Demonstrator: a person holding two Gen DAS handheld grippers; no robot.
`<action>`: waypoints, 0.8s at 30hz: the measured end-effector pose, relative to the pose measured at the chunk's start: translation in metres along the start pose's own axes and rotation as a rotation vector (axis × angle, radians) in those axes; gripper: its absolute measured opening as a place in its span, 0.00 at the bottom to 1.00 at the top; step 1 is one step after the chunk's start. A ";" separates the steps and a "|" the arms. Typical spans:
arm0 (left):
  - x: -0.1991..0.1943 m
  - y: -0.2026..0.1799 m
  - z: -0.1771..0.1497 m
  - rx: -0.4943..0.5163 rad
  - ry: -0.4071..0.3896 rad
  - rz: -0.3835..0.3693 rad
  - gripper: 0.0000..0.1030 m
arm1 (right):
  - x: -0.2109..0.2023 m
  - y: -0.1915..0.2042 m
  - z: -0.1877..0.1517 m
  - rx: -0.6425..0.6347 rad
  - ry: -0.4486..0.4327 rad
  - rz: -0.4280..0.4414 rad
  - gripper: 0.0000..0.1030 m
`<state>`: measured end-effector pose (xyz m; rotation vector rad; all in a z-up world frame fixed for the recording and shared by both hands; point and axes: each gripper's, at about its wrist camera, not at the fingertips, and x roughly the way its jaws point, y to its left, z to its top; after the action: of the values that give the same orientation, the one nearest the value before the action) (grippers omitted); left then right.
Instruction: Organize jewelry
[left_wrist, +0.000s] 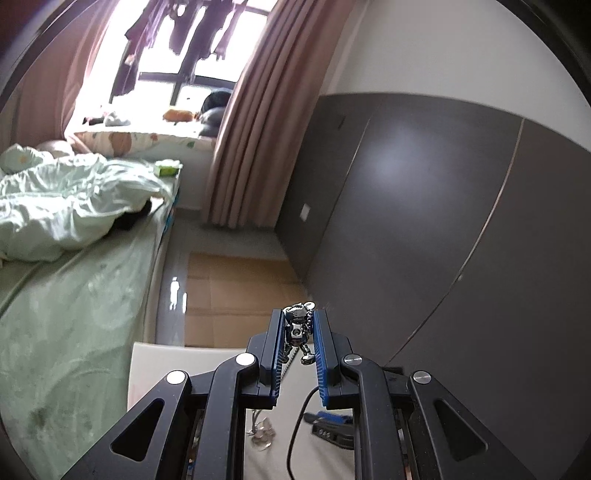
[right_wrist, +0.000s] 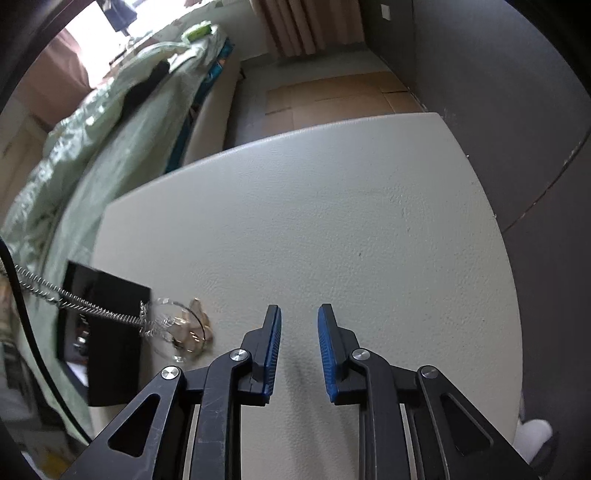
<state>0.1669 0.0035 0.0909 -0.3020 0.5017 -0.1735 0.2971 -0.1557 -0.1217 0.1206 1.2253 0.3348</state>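
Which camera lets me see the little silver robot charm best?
The left wrist view. The little silver robot charm sits close up between the left gripper fingers, pinched and lifted above the table. The right wrist view doesn't show the charm, only a silver chain stretching in from the left.

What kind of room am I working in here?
Most likely a bedroom: an unmade bed with green bedding, pink curtains at a window, and dark wardrobe doors beside the white table.
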 end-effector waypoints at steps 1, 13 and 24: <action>-0.003 -0.001 0.002 0.000 -0.010 -0.005 0.15 | -0.002 -0.001 0.000 0.010 -0.002 0.022 0.24; -0.039 0.008 0.018 -0.065 -0.117 -0.041 0.15 | 0.005 0.028 -0.010 -0.006 0.046 0.253 0.31; -0.056 0.017 0.023 -0.069 -0.153 -0.049 0.15 | 0.017 0.048 -0.013 -0.012 0.087 0.360 0.31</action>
<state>0.1316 0.0381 0.1297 -0.3924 0.3498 -0.1795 0.2814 -0.1064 -0.1283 0.3205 1.2861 0.6659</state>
